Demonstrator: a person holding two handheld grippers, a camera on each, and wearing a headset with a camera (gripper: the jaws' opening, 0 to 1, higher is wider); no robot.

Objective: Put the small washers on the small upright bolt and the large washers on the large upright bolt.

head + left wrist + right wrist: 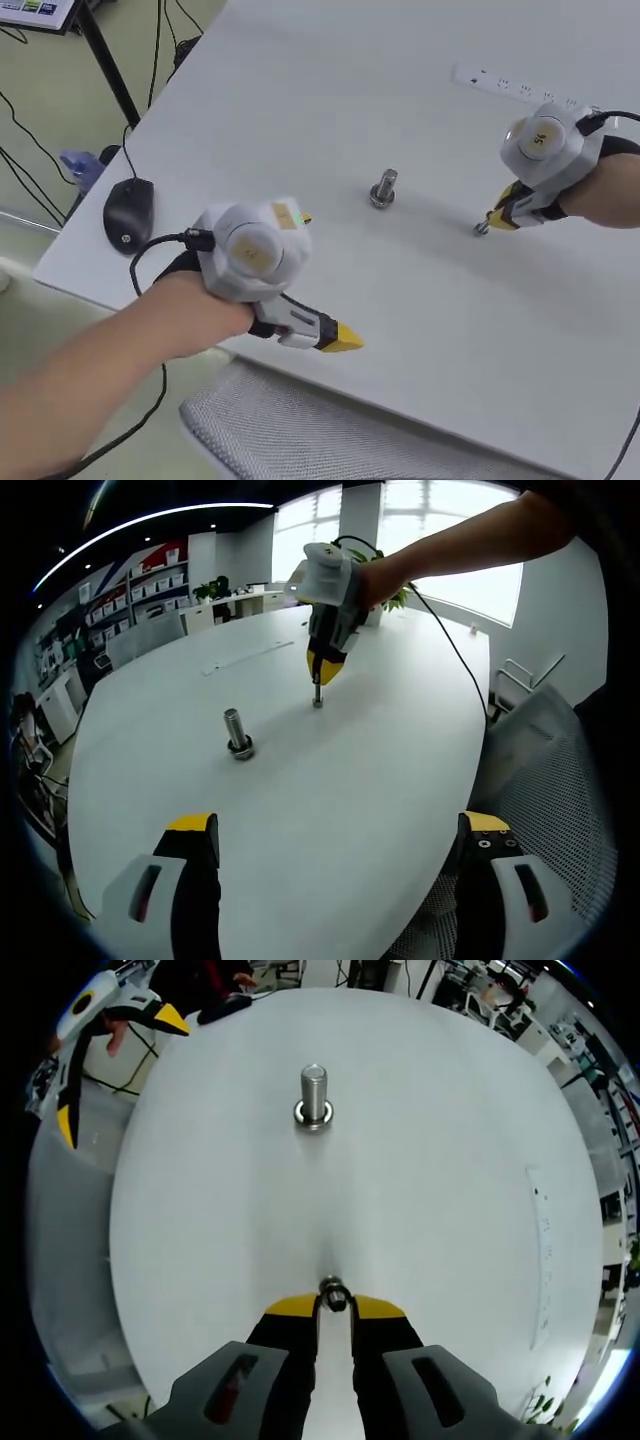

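My right gripper (333, 1305) has its jaws drawn in close, with only a thin gap between them, and a small metal ring (332, 1292) sits pinched at the yellow tips. It is too small for me to say whether it is a washer or the top of the small bolt (317, 695) itself. That bolt stands upright on the white table (300, 80), directly under those tips, right of centre in the head view. I judge that any move there must run straight along its vertical axis. The large bolt (314, 1095) also stands upright, well apart from the small one. In the right gripper view it lies dead ahead, toward the top of the frame. My left gripper (337, 825) hangs with its jaws spread wide and nothing between them, at the lower left of the head view. It is well away from both bolts, so the right gripper is clearly the nearer tool.
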